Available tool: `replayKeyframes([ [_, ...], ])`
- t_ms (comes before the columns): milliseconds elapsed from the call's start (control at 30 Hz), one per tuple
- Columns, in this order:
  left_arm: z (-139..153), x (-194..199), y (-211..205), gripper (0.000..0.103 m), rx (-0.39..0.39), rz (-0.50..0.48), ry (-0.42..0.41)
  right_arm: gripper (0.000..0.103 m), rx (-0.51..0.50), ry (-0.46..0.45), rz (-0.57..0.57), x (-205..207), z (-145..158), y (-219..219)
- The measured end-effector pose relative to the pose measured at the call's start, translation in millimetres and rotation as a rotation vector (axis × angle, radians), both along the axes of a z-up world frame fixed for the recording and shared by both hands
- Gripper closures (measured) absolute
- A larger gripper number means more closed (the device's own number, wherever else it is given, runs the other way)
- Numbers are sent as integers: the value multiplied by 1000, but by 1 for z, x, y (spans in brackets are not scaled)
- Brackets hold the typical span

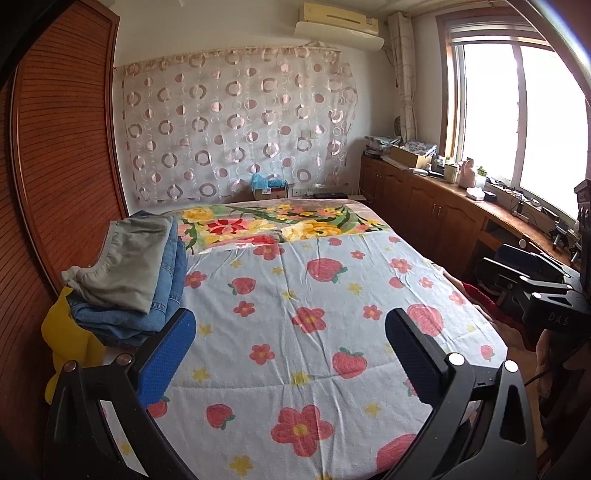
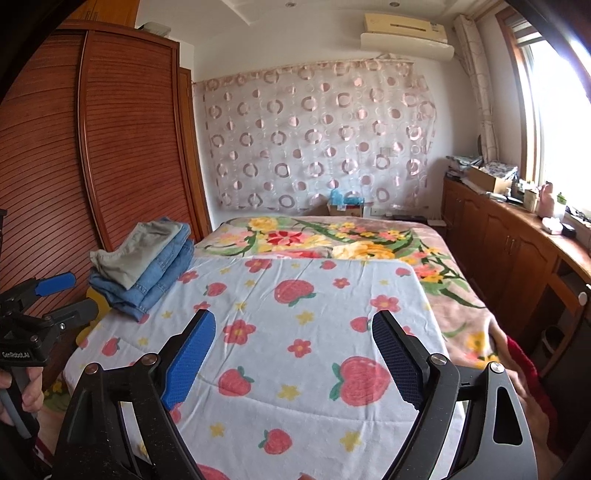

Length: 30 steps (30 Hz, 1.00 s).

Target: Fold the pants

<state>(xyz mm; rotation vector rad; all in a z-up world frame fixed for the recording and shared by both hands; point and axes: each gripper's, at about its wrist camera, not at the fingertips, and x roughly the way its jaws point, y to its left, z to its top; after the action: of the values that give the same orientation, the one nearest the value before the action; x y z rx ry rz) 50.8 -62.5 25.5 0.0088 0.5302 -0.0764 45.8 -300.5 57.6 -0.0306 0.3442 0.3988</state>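
The left gripper (image 1: 290, 354) hangs low over the near end of the bed, its blue-padded fingers (image 1: 168, 363) spread wide with nothing between them — released, over bare quilt. The right gripper (image 2: 293, 356) does the same just beside it, jaws parted and empty above the strawberry-and-flower quilt (image 2: 295, 332), which covers the near part of the bed and lies fairly flat with light creases. In the right wrist view the left gripper shows again at the left edge, held in a hand (image 2: 26, 391) wrapped round its handle. Farther along, at the left edge of the bed beside the wardrobe (image 2: 122, 129), sits a stack of folded pants (image 1: 136, 280): a grey-green pair on top, blue denim pairs under it, their edges roughly squared. A yellow cloth (image 1: 70, 343) pokes out beneath the near side of the stack, hanging off the bed's left edge. Beyond the quilt's far edge a floral blanket (image 2: 332, 236) covers the head of the bed. Behind that, a cardboard box (image 2: 345, 208) stands against the wall under a hanging cloth patterned with circles (image 2: 317, 136). Along the right side runs a wooden cabinet (image 1: 424, 199) with cluttered top, under a bright window (image 1: 517, 110); an air conditioner (image 1: 338, 24) is mounted high on the far wall.
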Motion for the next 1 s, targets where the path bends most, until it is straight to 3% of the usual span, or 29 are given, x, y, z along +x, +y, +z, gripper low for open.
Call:
replayKeyframes([
  [467,37,-25,3,0,-8,15,-89,15,11,-87,-19,-30,10,-3],
  [1000,39,-29,9,0,-22,28,-100,15,10,-98,-30,-28,5,-5],
])
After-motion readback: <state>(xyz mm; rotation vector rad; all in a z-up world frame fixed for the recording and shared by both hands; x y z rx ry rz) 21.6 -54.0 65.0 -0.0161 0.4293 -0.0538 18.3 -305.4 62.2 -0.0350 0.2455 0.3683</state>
